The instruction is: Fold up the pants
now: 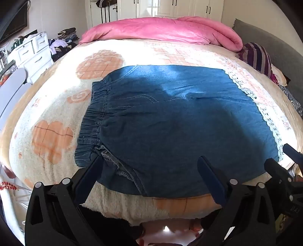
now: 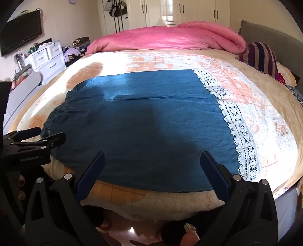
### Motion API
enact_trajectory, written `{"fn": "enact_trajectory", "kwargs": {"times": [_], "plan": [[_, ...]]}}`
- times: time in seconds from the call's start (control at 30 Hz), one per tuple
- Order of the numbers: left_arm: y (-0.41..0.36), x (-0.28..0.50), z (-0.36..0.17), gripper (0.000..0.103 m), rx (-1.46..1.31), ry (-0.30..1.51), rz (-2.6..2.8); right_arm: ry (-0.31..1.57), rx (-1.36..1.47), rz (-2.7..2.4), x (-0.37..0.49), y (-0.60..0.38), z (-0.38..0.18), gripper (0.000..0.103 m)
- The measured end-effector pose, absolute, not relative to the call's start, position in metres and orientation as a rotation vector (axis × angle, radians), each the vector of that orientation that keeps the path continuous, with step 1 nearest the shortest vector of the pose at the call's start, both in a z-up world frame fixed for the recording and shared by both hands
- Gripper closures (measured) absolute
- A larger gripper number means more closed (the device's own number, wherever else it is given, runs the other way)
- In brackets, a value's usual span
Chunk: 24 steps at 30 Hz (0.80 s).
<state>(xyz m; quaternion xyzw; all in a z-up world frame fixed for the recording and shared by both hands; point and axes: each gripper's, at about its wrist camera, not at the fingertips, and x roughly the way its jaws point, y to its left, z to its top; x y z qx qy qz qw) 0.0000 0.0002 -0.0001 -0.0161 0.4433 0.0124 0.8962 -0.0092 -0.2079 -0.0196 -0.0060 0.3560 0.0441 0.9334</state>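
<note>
Work surface is a bed [image 1: 56, 113] under a cream fleece blanket with orange heart patterns; a pink duvet [image 1: 161, 30] is bunched along its far edge at 12 o'clock, and a striped cushion [image 1: 257, 56] lies at 2 o'clock against a grey headboard [image 1: 274, 47]. White wardrobes [image 2: 189, 11] line the back wall; a white drawer unit [image 2: 49, 60] stands at 10 o'clock. The blue denim pants [image 1: 170, 123] lie flat mid-bed, elastic waistband toward 9 o'clock, lace-trimmed hems toward 3 o'clock. Left gripper [image 1: 149, 176]: jaws spread wide, over the near edge by the waistband, pinching nothing. Right gripper [image 2: 151, 170]: jaws likewise spread, over the near edge toward the hems. Only the right wrist view shows the wall-mounted TV [image 2: 20, 37]; only the left wrist view shows the waistband's gathers and fly seam clearly.
</note>
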Motion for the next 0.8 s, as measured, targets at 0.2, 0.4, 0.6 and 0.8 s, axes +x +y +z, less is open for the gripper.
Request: {"fn": "enact_trajectory", "kwargs": {"times": [0.2, 0.4, 0.6, 0.8], "plan": [[-0.002, -0.004, 0.004, 0.004, -0.037, 0.910, 0.027, 0.704, -0.050, 0.082, -0.018, -0.203, -0.018, 0.008], [0.005, -0.001, 0.004, 0.004, -0.060, 0.916, 0.008, 0.726, -0.036, 0.085, -0.013, -0.200, -0.018, 0.008], [0.000, -0.004, 0.008, 0.004, -0.049, 0.911, 0.005, 0.718, -0.032, 0.086, -0.013, -0.200, -0.017, 0.008], [-0.001, -0.005, 0.009, 0.004, -0.050, 0.904, 0.002, 0.718, -0.032, 0.085, -0.015, -0.199, -0.016, 0.008]]}}
